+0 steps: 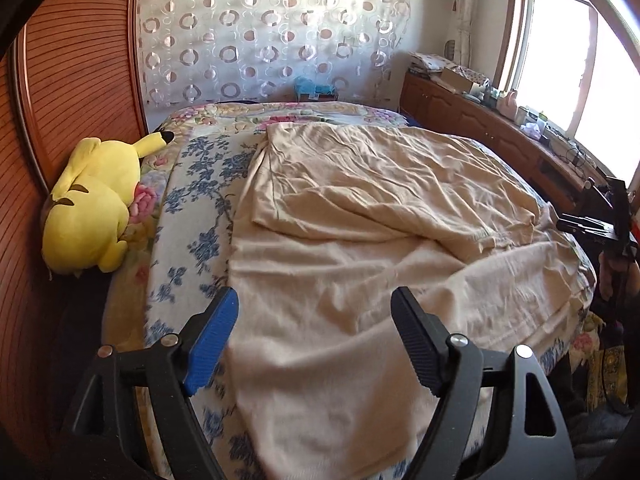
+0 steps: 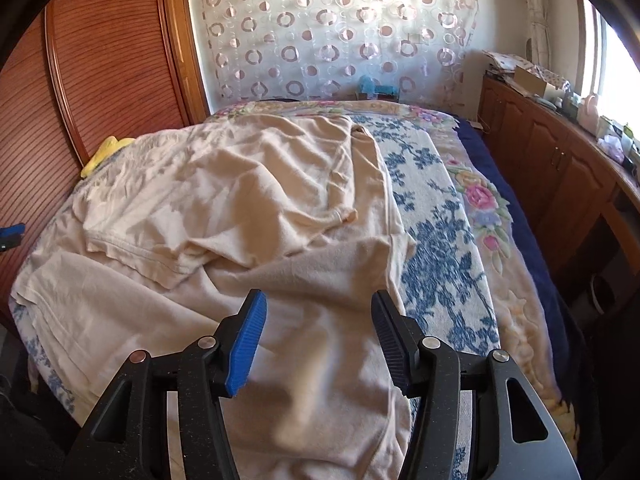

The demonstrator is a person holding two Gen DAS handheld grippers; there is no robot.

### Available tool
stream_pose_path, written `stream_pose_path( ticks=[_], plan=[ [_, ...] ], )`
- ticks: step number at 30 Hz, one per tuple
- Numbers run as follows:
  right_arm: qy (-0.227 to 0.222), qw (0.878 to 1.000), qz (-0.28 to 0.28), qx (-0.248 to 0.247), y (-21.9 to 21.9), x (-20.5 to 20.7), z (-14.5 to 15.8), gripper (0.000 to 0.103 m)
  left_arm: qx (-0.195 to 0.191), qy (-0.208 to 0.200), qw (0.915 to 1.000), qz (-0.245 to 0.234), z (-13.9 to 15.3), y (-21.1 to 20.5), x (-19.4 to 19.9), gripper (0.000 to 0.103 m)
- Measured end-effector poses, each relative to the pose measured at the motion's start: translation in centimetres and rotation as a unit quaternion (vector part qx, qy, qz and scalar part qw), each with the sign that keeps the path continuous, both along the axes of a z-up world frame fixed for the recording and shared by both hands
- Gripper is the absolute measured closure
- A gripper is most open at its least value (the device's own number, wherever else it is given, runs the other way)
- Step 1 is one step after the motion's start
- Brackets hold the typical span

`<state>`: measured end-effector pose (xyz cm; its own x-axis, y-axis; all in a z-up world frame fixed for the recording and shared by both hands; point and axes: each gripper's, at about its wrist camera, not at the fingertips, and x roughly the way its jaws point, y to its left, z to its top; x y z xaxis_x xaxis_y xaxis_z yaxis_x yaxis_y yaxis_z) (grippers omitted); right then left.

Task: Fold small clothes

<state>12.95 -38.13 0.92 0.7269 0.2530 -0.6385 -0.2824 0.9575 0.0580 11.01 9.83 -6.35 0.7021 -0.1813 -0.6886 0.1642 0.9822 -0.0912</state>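
A cream garment (image 1: 360, 208) lies spread and creased on the bed, its far half folded over with a hem edge showing (image 2: 132, 252). My left gripper (image 1: 315, 292) is open above the garment's near left part; the cloth lies below the wide-apart jaws and the pads do not press it. My right gripper (image 2: 319, 295) is open too, over the near right part of the cream garment (image 2: 240, 200), with nothing clamped. In the left wrist view the right gripper (image 1: 600, 224) shows at the bed's right edge. The left gripper's blue tip (image 2: 12, 234) peeks in at the far left.
The bed has a blue-flowered cover (image 1: 200, 200) (image 2: 436, 264). A yellow plush toy (image 1: 92, 204) lies at the left edge against a wooden wardrobe (image 1: 72, 80). A wooden cabinet (image 2: 552, 160) with clutter runs under the window on the right. A patterned curtain (image 1: 260, 40) hangs behind.
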Motion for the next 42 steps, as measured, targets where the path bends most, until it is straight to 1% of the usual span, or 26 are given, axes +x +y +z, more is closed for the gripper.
stream_pose_path(
  ticks=[4, 8, 13, 15, 19, 22, 28, 30, 33, 36, 41, 42],
  plan=[
    [0.002, 1.0, 0.007, 0.004, 0.8, 1.0, 0.8, 0.049, -0.001, 0.006, 1.0, -0.005, -0.2, -0.8, 2.2, 0.024],
    [0.005, 1.0, 0.0, 0.009, 1.4, 3.1, 1.6, 0.048, -0.003, 0.009, 1.0, -0.003, -0.3, -0.9, 4.3, 0.024],
    [0.003, 0.998, -0.016, 0.059, 1.5, 6.3, 2.6, 0.048, 0.005, 0.007, 1.0, 0.001, -0.3, -1.4, 7.3, 0.024],
    [0.001, 0.998, -0.021, 0.065, 1.9, 7.5, 2.4, 0.048, 0.006, 0.013, 0.9999, 0.006, -0.7, -1.5, 8.7, 0.024],
    [0.023, 0.998, -0.029, 0.055, 2.6, 9.1, 0.3, 0.048, 0.012, 0.029, 0.9994, 0.015, -1.8, -1.4, 10.5, 0.024],
    [0.029, 0.998, -0.03, 0.044, 2.8, 9.0, -0.6, 0.048, 0.02, 0.037, 0.9989, 0.023, -2.6, -1.2, 11.1, 0.024],
    [0.037, 0.998, -0.04, 0.014, 2.9, 8.5, -2.0, 0.048, 0.021, 0.05, 0.998, 0.031, -3.9, -0.4, 11.0, 0.024],
    [0.033, 0.998, -0.041, 0.022, 2.6, 8.2, -1.9, 0.048, 0.016, 0.048, 0.9981, 0.034, -3.8, -0.3, 11.0, 0.024],
    [0.034, 0.998, -0.041, 0.02, 2.6, 8.3, -2.0, 0.048, 0.017, 0.051, 0.9978, 0.039, -3.9, -0.1, 11.2, 0.024],
    [0.033, 0.999, -0.041, 0.01, 2.9, 8.3, -2.0, 0.048, 0.016, 0.051, 0.9978, 0.04, -4.0, -0.1, 11.2, 0.024],
    [0.029, 0.999, -0.043, -0.012, 3.8, 8.1, -2.0, 0.048, 0.025, 0.05, 0.9976, 0.039, -4.0, -0.1, 11.2, 0.024],
    [0.029, 0.999, -0.043, -0.017, 4.0, 8.2, -2.1, 0.048, 0.023, 0.046, 0.9981, 0.035, -3.9, -0.1, 11.1, 0.035]
  ],
)
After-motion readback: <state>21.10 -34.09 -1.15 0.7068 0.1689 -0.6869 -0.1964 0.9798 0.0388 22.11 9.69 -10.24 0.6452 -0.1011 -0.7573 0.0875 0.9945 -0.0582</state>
